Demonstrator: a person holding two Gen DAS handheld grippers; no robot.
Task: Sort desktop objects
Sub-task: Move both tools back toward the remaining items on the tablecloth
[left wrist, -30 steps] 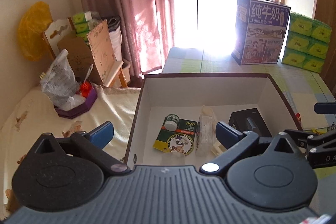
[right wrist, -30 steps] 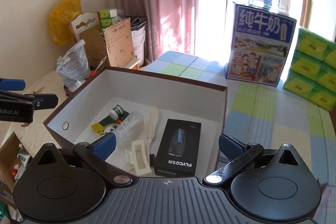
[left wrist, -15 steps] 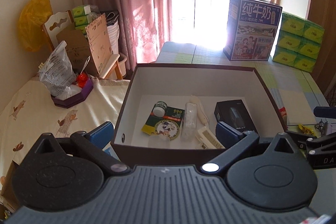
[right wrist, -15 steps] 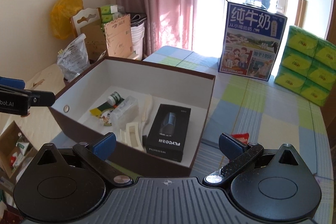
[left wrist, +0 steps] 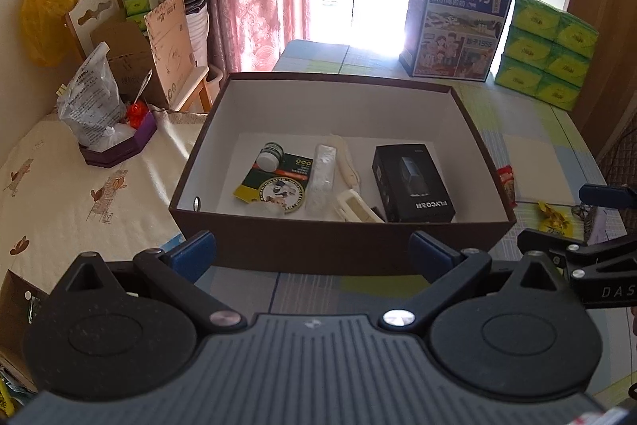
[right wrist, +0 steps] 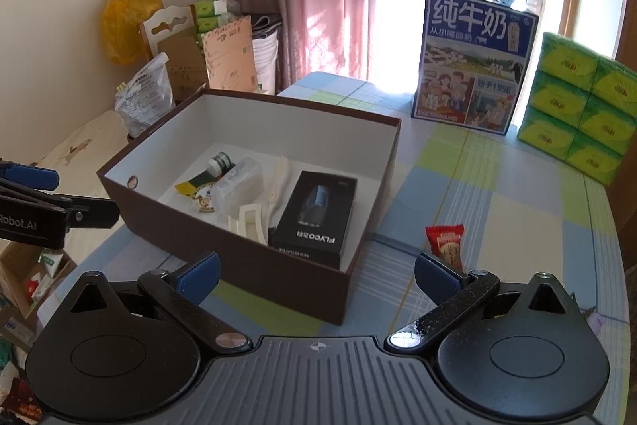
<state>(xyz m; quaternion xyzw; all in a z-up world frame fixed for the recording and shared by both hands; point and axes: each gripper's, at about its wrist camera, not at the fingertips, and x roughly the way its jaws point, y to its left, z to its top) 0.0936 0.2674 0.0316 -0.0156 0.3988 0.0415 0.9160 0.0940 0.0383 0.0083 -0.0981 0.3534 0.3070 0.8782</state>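
A brown open box (left wrist: 338, 245) (right wrist: 254, 257) stands on the checked table. Inside lie a black FLYCO box (left wrist: 412, 182) (right wrist: 316, 212), a small white bottle (left wrist: 270, 156), a green card (left wrist: 278, 182), a clear plastic case (left wrist: 323, 174) (right wrist: 239, 184) and a cream hair clip (right wrist: 249, 220). A red snack packet (right wrist: 445, 237) lies on the table right of the box. My left gripper (left wrist: 312, 249) is open and empty, just in front of the box. My right gripper (right wrist: 316, 271) is open and empty, near the box's front right corner.
A blue milk carton (left wrist: 454, 26) (right wrist: 473, 62) and stacked green tissue packs (left wrist: 545, 54) (right wrist: 577, 106) stand at the back of the table. A yellow wrapper (left wrist: 553, 220) lies at the right. A bed with a purple tray and bag (left wrist: 107, 130) is on the left.
Both grippers have pulled back and up from over the box, so the whole box and the table in front of it now show. Both stay open and empty.
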